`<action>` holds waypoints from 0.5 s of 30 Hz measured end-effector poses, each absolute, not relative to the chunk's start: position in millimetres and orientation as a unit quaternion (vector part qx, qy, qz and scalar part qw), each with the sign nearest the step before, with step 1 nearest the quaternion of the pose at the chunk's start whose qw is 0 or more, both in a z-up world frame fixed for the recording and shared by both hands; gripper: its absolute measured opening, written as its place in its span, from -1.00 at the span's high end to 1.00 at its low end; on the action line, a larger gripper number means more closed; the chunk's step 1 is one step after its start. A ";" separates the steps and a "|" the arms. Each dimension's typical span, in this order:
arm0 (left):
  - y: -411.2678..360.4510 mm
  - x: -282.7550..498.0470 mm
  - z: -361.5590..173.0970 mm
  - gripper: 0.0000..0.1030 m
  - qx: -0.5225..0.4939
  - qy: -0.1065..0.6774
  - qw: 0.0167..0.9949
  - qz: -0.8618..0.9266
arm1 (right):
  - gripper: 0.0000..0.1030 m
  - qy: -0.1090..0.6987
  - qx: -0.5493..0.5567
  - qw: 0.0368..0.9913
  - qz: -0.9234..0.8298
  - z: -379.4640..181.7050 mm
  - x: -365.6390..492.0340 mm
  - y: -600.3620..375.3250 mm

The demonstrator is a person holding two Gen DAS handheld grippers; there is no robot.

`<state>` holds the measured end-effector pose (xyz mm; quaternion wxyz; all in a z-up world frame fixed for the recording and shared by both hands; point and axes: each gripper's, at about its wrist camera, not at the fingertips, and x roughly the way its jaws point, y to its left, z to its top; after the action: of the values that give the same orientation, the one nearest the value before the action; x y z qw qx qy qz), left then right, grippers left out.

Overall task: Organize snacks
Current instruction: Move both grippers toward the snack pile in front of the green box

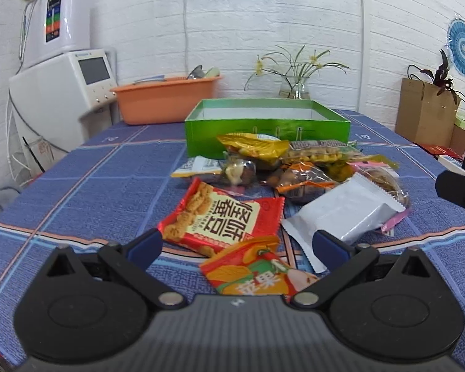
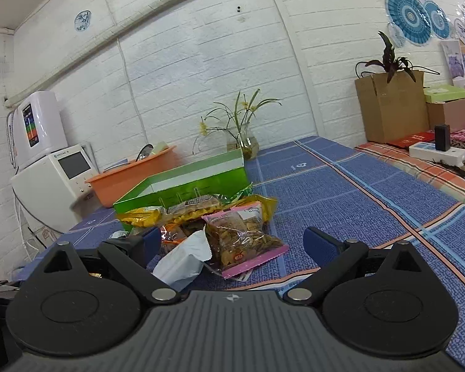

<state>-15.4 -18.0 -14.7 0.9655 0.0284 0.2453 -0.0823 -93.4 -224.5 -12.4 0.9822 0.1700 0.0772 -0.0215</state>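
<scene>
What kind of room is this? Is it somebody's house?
Probably a room in a home: a table with a blue checked tablecloth, a vase of flowers by the white brick wall, and cardboard boxes stacked nearby.

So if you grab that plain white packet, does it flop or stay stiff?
The white packet looks puffed around a blocky filling, so probably fairly stiff and light. Its smooth film may be slippery. Its crimped ends would likely bend.

I had the snack pile (image 1: 282,170) just ahead of the L tongs (image 1: 237,248), box (image 1: 265,121) right behind it w/ the vase (image 1: 294,88) beyond. Basin (image 1: 167,99) sat far L, cartons (image 2: 393,105) far R.
</scene>
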 end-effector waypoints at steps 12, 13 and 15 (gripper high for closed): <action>-10.1 -7.3 -20.3 -0.99 0.004 0.275 0.959 -0.070 | -1.00 0.090 0.128 0.987 -0.020 -13.1 -89.9 -213.6; -9.3 -7.7 -20.0 -0.99 0.001 0.273 0.959 -0.072 | -1.00 0.093 0.123 0.988 -0.019 -12.6 -89.4 -212.2; -7.1 -7.7 -19.6 -0.99 -0.007 0.271 0.960 -0.074 | -1.00 0.095 0.118 0.988 -0.018 -12.6 -89.1 -209.9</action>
<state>-7.7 -7.1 -19.6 0.9597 -0.0068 0.2710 -0.0744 -89.1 -209.9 -12.6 0.9883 0.1177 0.0950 -0.0179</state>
